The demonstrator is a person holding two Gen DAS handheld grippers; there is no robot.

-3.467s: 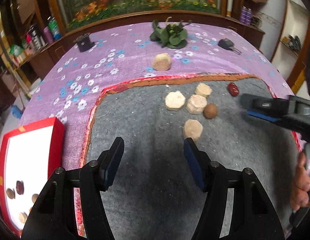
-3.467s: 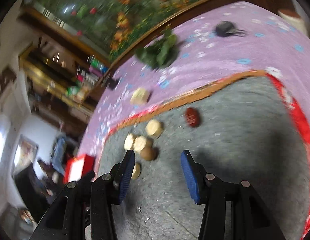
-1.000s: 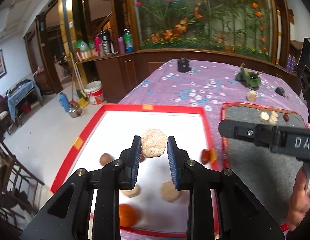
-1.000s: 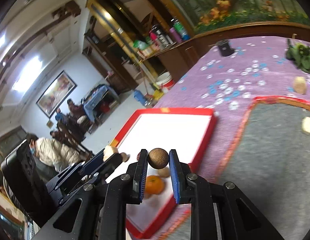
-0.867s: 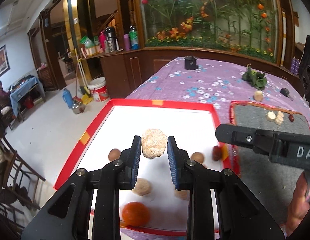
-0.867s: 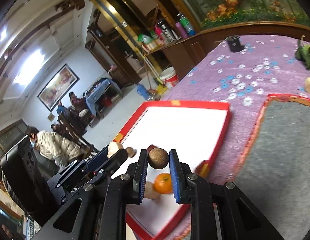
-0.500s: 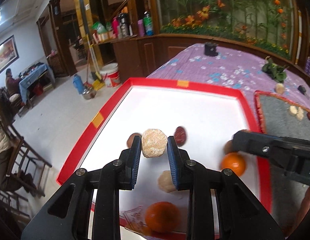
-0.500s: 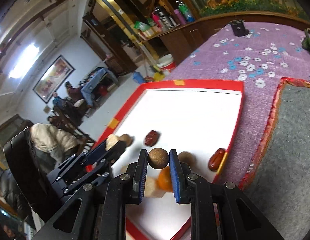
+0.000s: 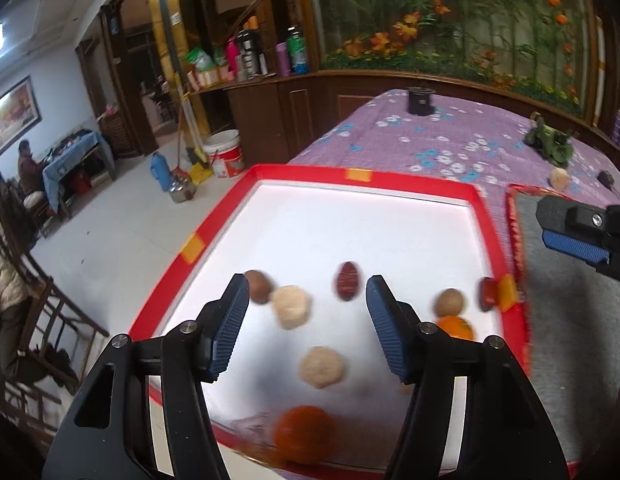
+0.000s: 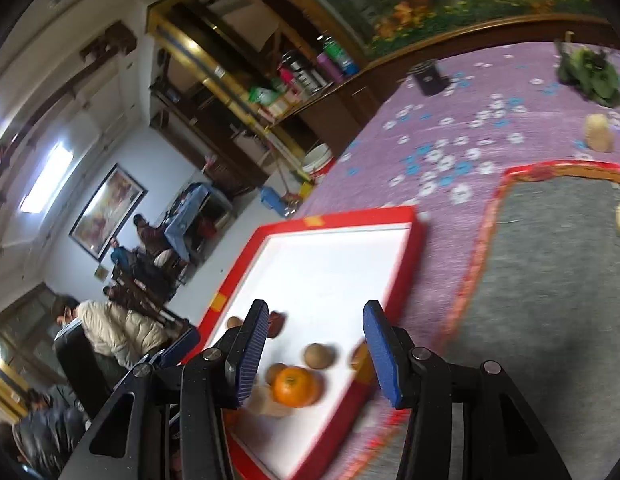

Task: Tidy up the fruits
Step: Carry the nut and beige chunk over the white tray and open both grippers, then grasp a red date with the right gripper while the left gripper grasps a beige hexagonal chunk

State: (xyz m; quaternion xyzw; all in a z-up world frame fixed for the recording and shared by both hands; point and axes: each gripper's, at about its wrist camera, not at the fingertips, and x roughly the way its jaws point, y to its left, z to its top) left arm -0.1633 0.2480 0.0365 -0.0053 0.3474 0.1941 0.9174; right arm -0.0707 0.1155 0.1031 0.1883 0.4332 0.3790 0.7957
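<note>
Red-rimmed white tray (image 9: pixel 410 188), ahead of the left jaws: two pale beige lumpy cakes (image 9: pixel 290 306) (image 9: pixel 322 367), between the jaws. Two round brown fruits (image 9: pixel 257 286) (image 9: pixel 450 302). Two dark red oval dates (image 9: pixel 347 286) (image 9: pixel 487 294). Two orange mandarins (image 9: pixel 303 434) (image 9: pixel 456 327). One more pale cake on the purple floral cloth (image 9: pixel 560 179), far right.

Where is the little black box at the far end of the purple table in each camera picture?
Left wrist view: black box near the top, right of the middle.
Right wrist view: same black box in the upper right part.
Shared landmark: the red tray lies nearer the camera than the box in both.
</note>
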